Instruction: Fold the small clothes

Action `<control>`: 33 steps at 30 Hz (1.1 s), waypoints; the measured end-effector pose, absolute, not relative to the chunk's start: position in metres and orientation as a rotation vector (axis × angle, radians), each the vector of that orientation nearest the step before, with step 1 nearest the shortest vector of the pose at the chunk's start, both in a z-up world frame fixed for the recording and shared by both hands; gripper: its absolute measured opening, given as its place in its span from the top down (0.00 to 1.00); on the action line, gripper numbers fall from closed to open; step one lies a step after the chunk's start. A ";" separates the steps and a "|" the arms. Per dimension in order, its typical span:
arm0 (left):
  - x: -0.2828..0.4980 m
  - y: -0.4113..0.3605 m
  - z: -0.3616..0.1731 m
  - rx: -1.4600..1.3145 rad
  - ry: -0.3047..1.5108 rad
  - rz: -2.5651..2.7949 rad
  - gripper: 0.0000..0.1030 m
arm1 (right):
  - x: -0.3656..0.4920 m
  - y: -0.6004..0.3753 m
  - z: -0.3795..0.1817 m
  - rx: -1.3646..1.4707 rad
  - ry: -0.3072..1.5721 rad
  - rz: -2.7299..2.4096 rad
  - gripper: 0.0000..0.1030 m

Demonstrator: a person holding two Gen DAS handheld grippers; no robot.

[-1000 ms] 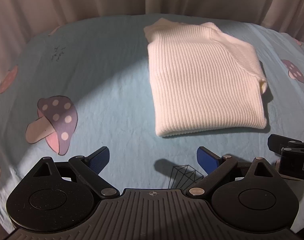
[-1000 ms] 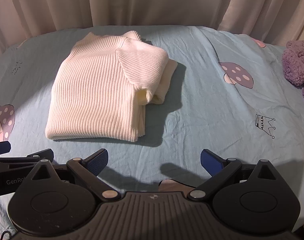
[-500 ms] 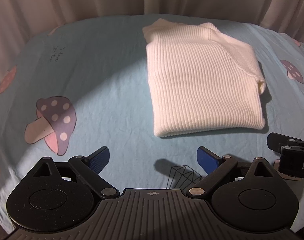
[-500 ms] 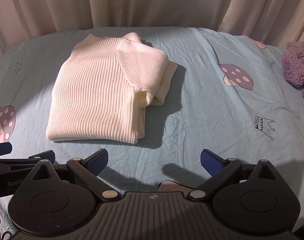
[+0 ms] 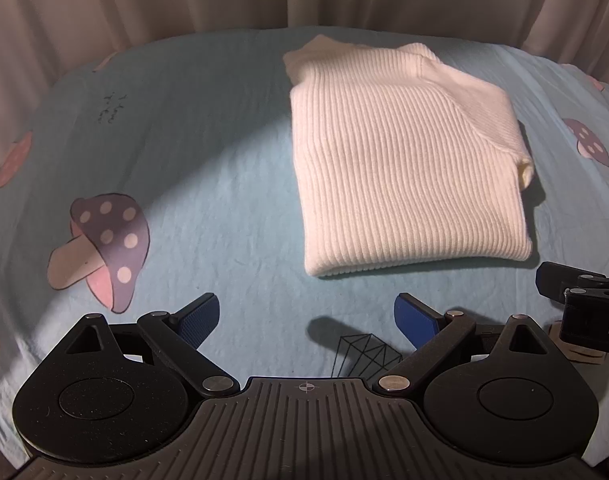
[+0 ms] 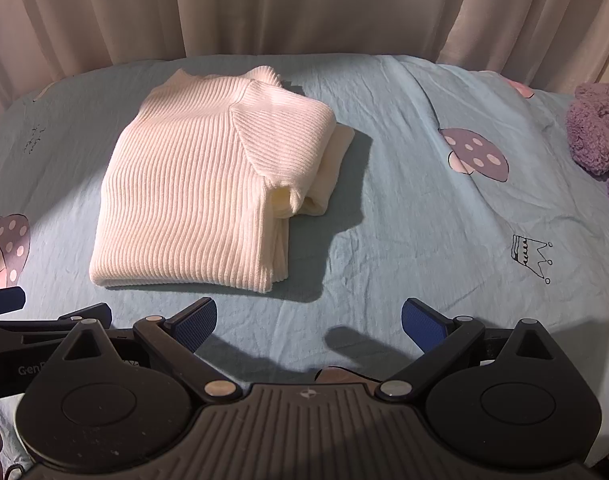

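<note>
A white ribbed knit sweater [image 5: 400,168] lies folded into a rectangle on the light blue sheet, with a sleeve folded over its right side. It also shows in the right wrist view [image 6: 208,196]. My left gripper [image 5: 306,318] is open and empty, held back from the sweater's near hem. My right gripper [image 6: 308,320] is open and empty, just short of the sweater's near right corner. Part of the right gripper shows at the right edge of the left wrist view [image 5: 584,308]. Part of the left gripper shows at the left edge of the right wrist view [image 6: 44,320].
The blue sheet [image 5: 208,168] has mushroom prints [image 5: 100,240] and a crown print [image 6: 530,256]. A purple plush toy [image 6: 598,132] sits at the far right. Beige curtains [image 6: 304,4] hang behind the bed's far edge.
Both grippers have drawn back slightly from the sweater. The sweater itself has not moved.
</note>
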State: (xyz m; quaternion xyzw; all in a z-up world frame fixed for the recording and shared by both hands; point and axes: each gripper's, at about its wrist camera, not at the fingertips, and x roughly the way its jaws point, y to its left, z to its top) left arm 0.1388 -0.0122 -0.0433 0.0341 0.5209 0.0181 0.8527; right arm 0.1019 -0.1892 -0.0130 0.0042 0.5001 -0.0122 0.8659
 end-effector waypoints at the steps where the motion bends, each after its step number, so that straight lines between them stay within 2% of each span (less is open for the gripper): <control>1: 0.139 -0.012 -0.043 0.072 1.096 0.038 0.05 | 0.102 -0.189 -0.013 0.009 1.047 -0.025 0.04; 33: 0.143 -0.013 -0.042 0.056 1.095 0.021 0.05 | 0.105 -0.193 -0.015 0.020 1.045 -0.027 0.04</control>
